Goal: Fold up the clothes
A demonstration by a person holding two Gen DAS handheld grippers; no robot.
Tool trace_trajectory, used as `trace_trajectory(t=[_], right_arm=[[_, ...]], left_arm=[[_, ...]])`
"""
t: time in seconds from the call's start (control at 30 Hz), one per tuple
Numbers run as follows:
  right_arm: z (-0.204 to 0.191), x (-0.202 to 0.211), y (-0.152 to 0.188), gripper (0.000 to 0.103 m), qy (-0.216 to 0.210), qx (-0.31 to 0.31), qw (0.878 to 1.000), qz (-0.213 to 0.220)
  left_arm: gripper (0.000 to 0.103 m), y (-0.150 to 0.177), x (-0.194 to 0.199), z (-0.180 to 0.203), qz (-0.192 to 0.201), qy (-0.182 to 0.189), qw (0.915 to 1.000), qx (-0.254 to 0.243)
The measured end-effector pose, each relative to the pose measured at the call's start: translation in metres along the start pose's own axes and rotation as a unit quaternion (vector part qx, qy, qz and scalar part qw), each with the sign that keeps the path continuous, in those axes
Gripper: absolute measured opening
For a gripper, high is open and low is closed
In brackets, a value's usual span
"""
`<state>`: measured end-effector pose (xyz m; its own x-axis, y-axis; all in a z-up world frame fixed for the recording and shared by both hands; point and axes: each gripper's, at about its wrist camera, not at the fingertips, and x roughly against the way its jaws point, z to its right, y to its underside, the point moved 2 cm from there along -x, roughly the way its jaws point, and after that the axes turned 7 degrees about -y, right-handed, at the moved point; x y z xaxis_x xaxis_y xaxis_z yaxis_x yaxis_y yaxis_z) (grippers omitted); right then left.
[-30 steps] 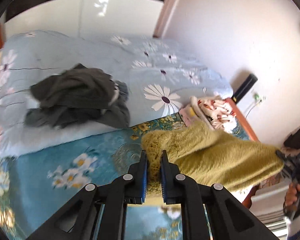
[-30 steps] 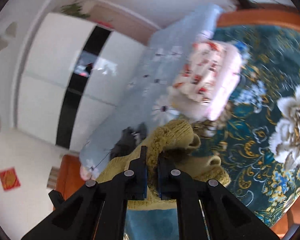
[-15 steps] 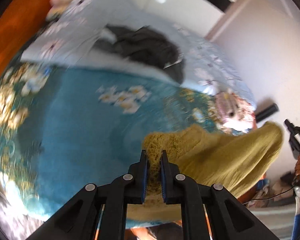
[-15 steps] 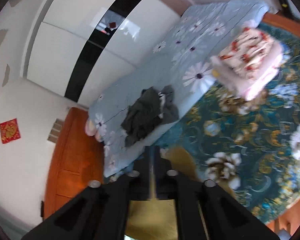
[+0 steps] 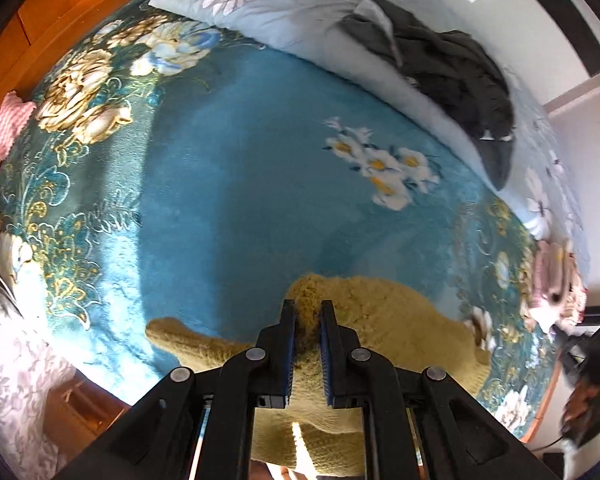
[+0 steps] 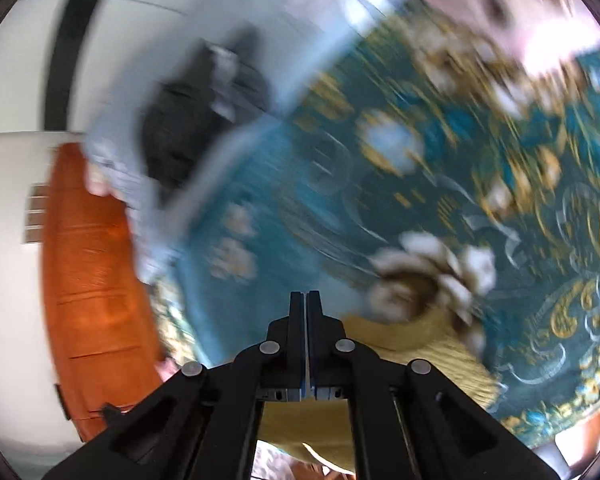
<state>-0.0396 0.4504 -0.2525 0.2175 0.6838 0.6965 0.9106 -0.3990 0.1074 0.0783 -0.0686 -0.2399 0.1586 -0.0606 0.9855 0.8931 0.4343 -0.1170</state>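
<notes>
The left gripper [image 5: 307,314] was closed on a bunch of the yellow sweater [image 5: 384,328]; its two pads pressed the fuzzy knit between them with only a narrow gap. The right gripper [image 6: 304,304] had its jaws fully together. The yellow cloth was visible under and behind its jaws, but from the blurred right wrist view I could not tell whether a thin edge of the knit was held between the pads or not.

The sweater lay low over the teal flowered blanket [image 5: 228,184], directly under and just in front of the left gripper. From that gripper its body spread to the right, toward the side where the right gripper showed dark and blurred at the far right edge of the left wrist view. One sleeve [image 5: 188,340] lay stretched out to the left of the left gripper, flat on the blanket. So the long axis of the garment ran from left to right across both grippers, not away from them.

Far ahead of the left gripper a dark pile of clothes [image 5: 452,68] rested on the pale daisy quilt [image 5: 284,8], well apart from the sweater.

In my judgement, the sweater was being laid down flat for folding, and the free blanket ahead gave room. The left gripper was nearer to the loose sleeve, so this sleeve was probably its work.
</notes>
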Motion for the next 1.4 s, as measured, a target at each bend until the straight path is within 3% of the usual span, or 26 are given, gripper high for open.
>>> trace_trajectory(t=[0.1, 0.17, 0.2, 0.23, 0.47, 0.6, 0.67, 0.7, 0.77, 0.9, 0.93, 0.97, 1.03, 1.1, 1.2, 1.3, 1.4], right_arm=[[0.042, -0.019, 0.008, 0.003, 0.038, -0.031, 0.998, -0.026], [0.066, -0.029, 0.012, 0.026, 0.059, -0.045, 0.996, -0.041], [0.076, -0.034, 0.014, 0.053, 0.068, -0.049, 0.995, -0.049], [0.083, -0.038, 0.014, 0.06, 0.073, -0.048, 0.995, -0.058], [0.116, -0.065, 0.018, 0.06, 0.098, -0.058, 0.989, -0.097], [0.111, -0.08, 0.025, 0.059, 0.1, -0.046, 0.987, -0.117], [0.105, -0.084, 0.033, 0.041, 0.106, -0.038, 0.985, -0.131], [0.102, -0.085, 0.038, 0.022, 0.108, -0.036, 0.984, -0.137], [0.092, -0.084, 0.048, 0.011, 0.115, -0.028, 0.982, -0.145], [0.062, -0.062, 0.047, 0.009, 0.085, -0.021, 0.991, -0.104], [0.05, -0.052, 0.039, 0.009, 0.073, -0.016, 0.994, -0.085], [0.036, -0.042, 0.031, 0.009, 0.06, -0.006, 0.996, -0.068], [0.0, -0.024, 0.013, 0.008, 0.032, 0.03, 0.998, -0.041], [-0.047, -0.012, 0.0, 0.008, 0.002, 0.084, 0.996, -0.024], [-0.115, -0.007, 0.009, 0.008, -0.037, 0.165, 0.986, -0.011], [-0.142, -0.02, 0.031, 0.008, -0.028, 0.224, 0.973, -0.038], [-0.122, -0.053, 0.068, 0.008, 0.027, 0.248, 0.961, -0.119]], left_arm=[[0.012, -0.006, -0.01, 0.007, -0.015, -0.017, 0.9997, 0.003], [0.012, -0.007, -0.013, 0.012, -0.022, -0.024, 0.9994, 0.005], [0.012, -0.008, -0.016, 0.015, -0.025, -0.028, 0.9993, 0.005], [0.012, -0.01, -0.019, 0.018, -0.029, -0.031, 0.9991, 0.005], [0.012, -0.013, -0.026, 0.031, -0.041, -0.043, 0.9982, -0.009], [0.012, -0.01, -0.022, 0.029, -0.037, -0.035, 0.9987, -0.008], [0.012, -0.007, -0.02, 0.025, -0.035, -0.027, 0.999, -0.003], [0.012, -0.006, -0.02, 0.024, -0.035, -0.021, 0.9992, 0.0], [0.012, -0.005, -0.018, 0.021, -0.034, -0.011, 0.9994, 0.004], [0.011, -0.008, -0.007, 0.023, -0.021, 0.013, 0.9997, -0.001], [0.01, -0.009, 0.0, 0.024, -0.011, 0.022, 0.9997, -0.004], [0.002, -0.012, 0.008, 0.025, 0.004, 0.032, 0.9994, -0.008], [0.0, -0.021, 0.033, 0.025, 0.044, 0.063, 0.997, -0.009], [0.0, -0.028, 0.051, 0.022, 0.07, 0.079, 0.9943, -0.016], [0.0, -0.032, 0.057, 0.014, 0.077, 0.075, 0.9937, -0.031], [0.0, -0.028, 0.035, 0.002, 0.045, 0.074, 0.9962, -0.01], [0.001, -0.022, 0.014, 0.0, 0.016, 0.091, 0.9957, 0.013]])
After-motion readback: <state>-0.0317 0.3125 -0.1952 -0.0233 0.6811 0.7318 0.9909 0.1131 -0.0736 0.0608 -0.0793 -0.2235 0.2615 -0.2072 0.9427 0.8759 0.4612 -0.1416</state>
